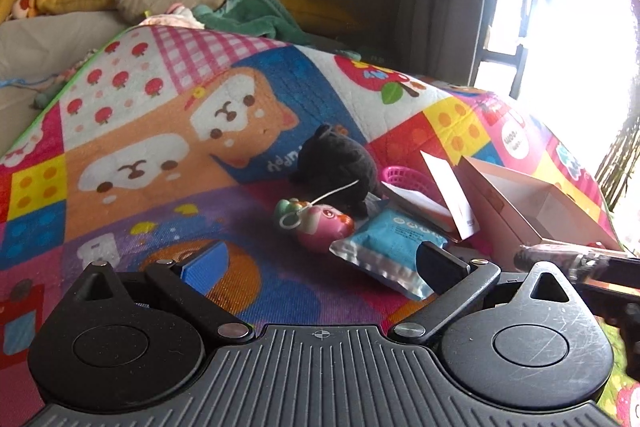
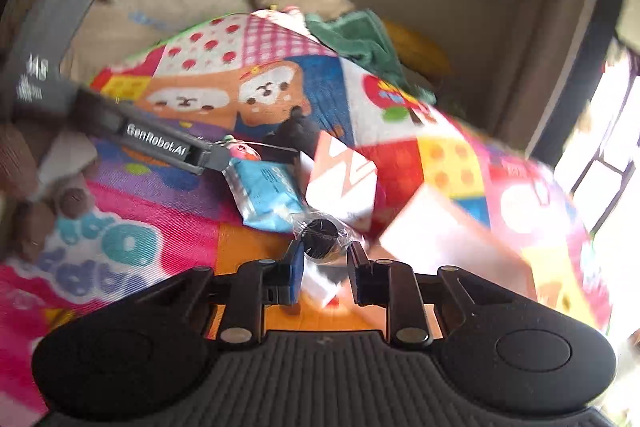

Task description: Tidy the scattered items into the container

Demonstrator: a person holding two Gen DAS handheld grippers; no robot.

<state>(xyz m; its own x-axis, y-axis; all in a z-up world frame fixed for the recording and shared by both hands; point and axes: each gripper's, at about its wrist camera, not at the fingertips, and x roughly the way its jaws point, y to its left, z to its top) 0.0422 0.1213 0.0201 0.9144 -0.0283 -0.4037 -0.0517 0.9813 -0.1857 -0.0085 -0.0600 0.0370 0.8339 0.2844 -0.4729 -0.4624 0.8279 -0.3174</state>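
Note:
On a colourful play mat lie a black plush toy [image 1: 334,163], a pink squishy toy [image 1: 320,223] with a white cord, and a blue wipes packet [image 1: 390,251]. An open white cardboard box [image 1: 532,203] stands to the right. My left gripper [image 1: 320,267] is open and empty, low over the mat, near the packet. My right gripper [image 2: 322,251] is shut on a black round object in clear wrap [image 2: 320,237], held above the mat beside the box [image 2: 440,231]. The packet [image 2: 268,195] and the left gripper's body [image 2: 160,143] show in the right wrist view.
A pink basket [image 1: 404,177] lies behind the plush. A white and orange flap [image 2: 344,179] stands by the box. A bed with pillows, a green towel [image 1: 256,13] and stuffed toys lies behind the mat. A bright window is to the right.

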